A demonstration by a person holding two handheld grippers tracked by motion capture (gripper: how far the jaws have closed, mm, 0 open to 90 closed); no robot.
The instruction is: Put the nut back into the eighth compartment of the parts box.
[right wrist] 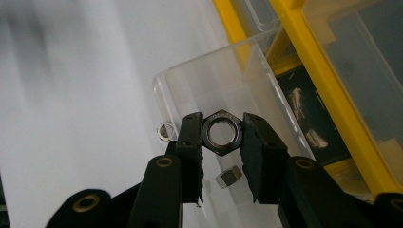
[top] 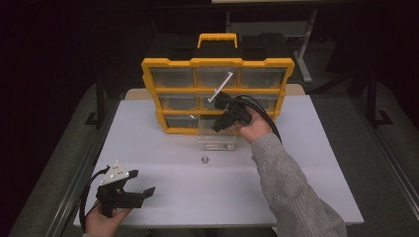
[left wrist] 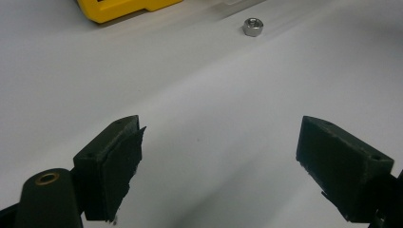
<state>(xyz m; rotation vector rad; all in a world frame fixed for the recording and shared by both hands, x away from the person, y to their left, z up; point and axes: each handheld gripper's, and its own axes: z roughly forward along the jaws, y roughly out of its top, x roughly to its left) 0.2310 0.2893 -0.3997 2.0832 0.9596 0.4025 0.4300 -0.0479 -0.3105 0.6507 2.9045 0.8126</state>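
Two grippers in play, and yours on the right is doing the work. Your right gripper (right wrist: 222,134) has its jaws clamped flat-to-flat on a large hex nut (right wrist: 222,133), bore facing the camera, a grip across the flats that should keep it from rolling. You're holding it right over the clear plastic drawer (right wrist: 190,83) pulled out of the yellow organiser (top: 217,94), so I'd say the drop into the drawer is the step in hand. In the high view that drawer (top: 217,142) sits on the tabletop (top: 163,197) at six o'clock from the cabinet's bottom row, mouth up, ready to receive.

Inside the drawer, a smaller hex nut (right wrist: 228,176) already lies on the floor, below the jaws. A small ring-shaped piece (right wrist: 164,130) sits at nine o'clock from your held nut, by the drawer's edge; whether it is inside or outside I cannot tell.

One more loose nut (top: 204,159) waits on the tabletop at six o'clock from the drawer, and your left gripper view has it (left wrist: 252,26) at twelve o'clock. Your left gripper (top: 141,190) hangs low at the near left corner, jaws spread wide, nothing between them, well apart from everything.
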